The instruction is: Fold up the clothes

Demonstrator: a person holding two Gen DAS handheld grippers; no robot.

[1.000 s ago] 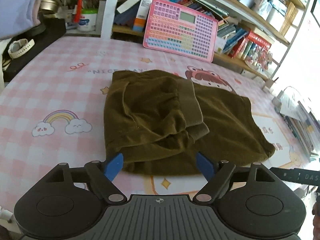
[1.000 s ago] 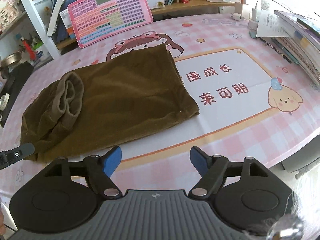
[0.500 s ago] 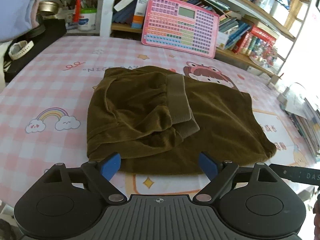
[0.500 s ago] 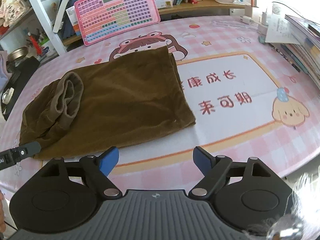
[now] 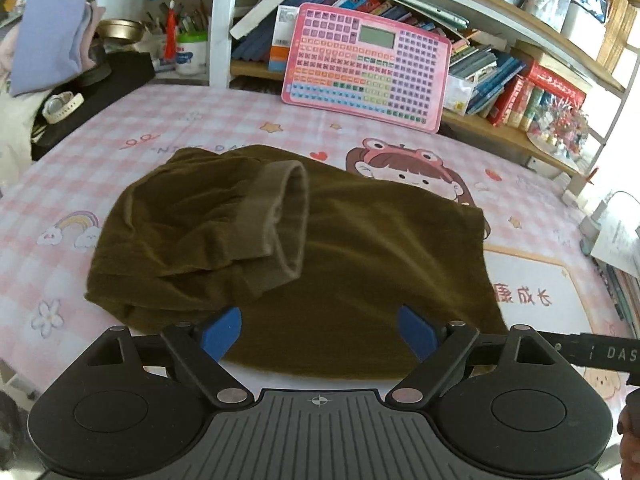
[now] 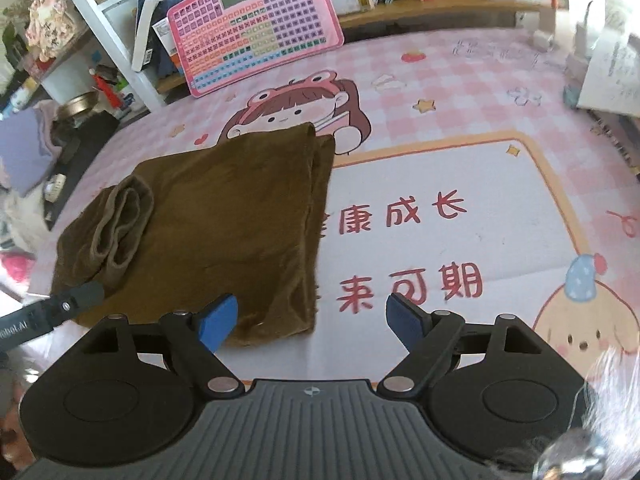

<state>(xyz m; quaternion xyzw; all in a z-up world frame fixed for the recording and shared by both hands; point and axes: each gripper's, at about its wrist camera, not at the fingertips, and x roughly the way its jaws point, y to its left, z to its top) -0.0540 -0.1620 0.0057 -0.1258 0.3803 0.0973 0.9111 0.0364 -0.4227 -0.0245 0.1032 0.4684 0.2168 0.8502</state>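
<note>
Olive-brown velvety folded trousers [image 5: 304, 264] lie flat on the pink checked cartoon table mat [image 5: 168, 120], just ahead of my tools. My left gripper [image 5: 319, 332], spread wide and empty, hangs over their near edge. My right gripper [image 6: 312, 322], likewise spread with nothing between its blue pads, straddles their near right corner.

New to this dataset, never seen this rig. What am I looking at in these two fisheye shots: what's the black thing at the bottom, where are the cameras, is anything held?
No robot arm here: a person carries a handheld two-finger gripper in each hand. Each picture comes from a camera on one gripper, looking forward along its blue-tipped fingers. The black shape at the bottom is that gripper's body. The left gripper and right gripper are both open and hold nothing. On the pink checked table cover lies a brown garment, partly folded, with its ribbed waistband turned up on top. A pink keypad toy leans against the bookshelf behind.
</note>
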